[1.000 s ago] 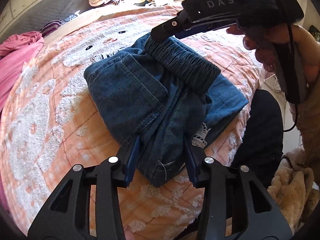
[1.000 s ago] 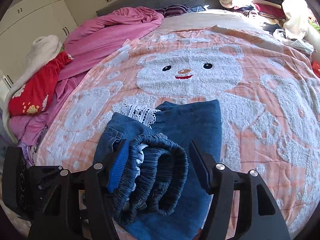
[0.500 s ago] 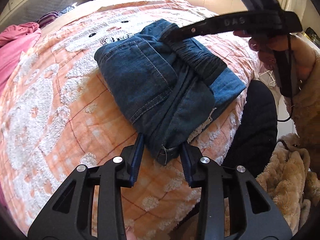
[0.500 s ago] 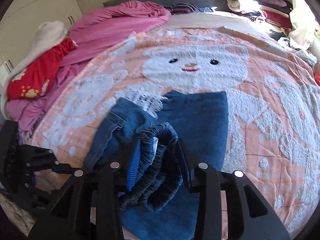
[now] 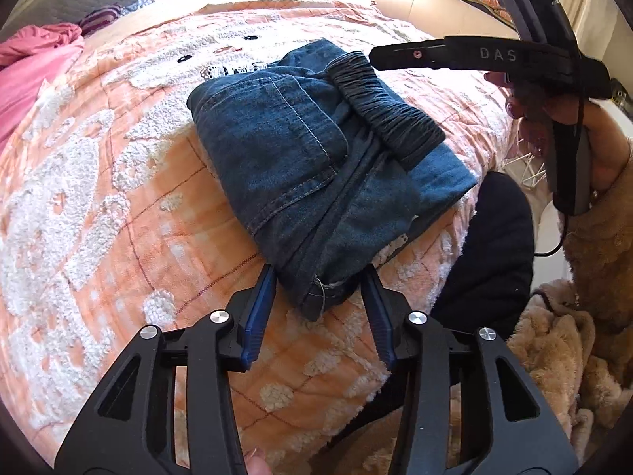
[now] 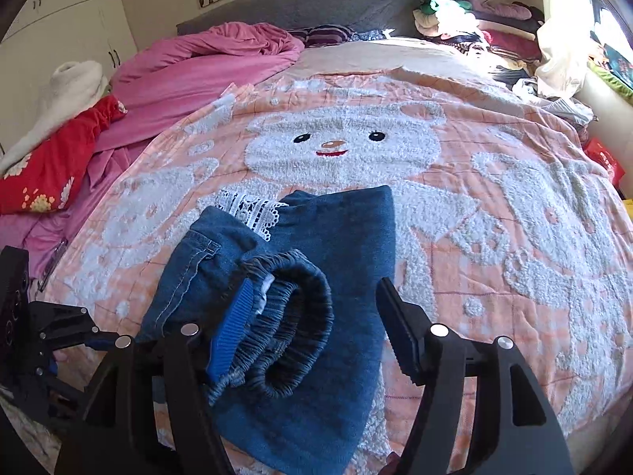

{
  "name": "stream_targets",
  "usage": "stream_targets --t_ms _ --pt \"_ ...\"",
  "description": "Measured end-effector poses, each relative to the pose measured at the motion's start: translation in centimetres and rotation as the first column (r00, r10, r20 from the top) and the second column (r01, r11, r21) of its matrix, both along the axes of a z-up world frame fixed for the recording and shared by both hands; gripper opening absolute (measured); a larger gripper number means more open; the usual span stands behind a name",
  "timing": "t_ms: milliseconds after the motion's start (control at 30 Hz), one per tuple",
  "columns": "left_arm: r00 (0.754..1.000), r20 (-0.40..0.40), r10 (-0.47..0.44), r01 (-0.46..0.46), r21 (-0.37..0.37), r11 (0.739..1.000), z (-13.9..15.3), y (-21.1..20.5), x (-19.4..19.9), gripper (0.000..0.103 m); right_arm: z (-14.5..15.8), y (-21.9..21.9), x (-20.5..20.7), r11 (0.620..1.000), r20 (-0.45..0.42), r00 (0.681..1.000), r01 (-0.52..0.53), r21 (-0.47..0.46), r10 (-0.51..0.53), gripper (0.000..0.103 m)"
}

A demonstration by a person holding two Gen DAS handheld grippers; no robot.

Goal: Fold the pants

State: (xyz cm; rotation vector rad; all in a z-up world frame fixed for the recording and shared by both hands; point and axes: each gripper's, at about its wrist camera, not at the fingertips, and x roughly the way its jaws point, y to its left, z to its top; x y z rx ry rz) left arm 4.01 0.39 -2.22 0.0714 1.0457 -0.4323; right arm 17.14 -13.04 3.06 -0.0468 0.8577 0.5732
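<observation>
The blue denim pants [image 5: 308, 166] lie folded in a small bundle on the orange bear blanket [image 5: 99, 206], with a dark elastic waistband [image 5: 387, 107] on top and white lace trim [image 6: 253, 208] at the far end. My left gripper [image 5: 316, 277] is open, its fingers either side of the bundle's near corner. My right gripper [image 6: 312, 289] is open around the waistband [image 6: 289, 340], with the pants [image 6: 348, 245] lying flat beyond it. The right gripper also shows in the left wrist view [image 5: 494, 55], above the far end of the pants.
A pink quilt [image 6: 205, 63] and a red flowered cloth [image 6: 51, 166] lie at the bed's left side. Piled clothes [image 6: 467, 12] sit at the head of the bed. A beige fleece sleeve [image 5: 573, 336] is at the right edge. White cupboards [image 6: 67, 31] stand at left.
Both grippers closed on the pants half a second ago and have now opened and drawn back slightly. The bundle now rests flat on the blanket.
</observation>
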Motion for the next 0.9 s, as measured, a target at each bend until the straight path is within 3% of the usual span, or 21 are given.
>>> stream_targets --t_ms 400,900 --pt "0.994 0.102 0.025 -0.021 -0.042 0.999 4.6 -0.4 0.6 0.054 1.8 -2.3 -2.4 0.999 0.053 0.997 0.049 0.011 -0.049 0.068" --pt "0.979 0.141 0.148 -0.144 -0.038 0.989 5.2 0.3 5.6 0.071 1.8 -3.1 -3.0 0.996 0.065 0.994 0.085 -0.014 -0.084 0.073"
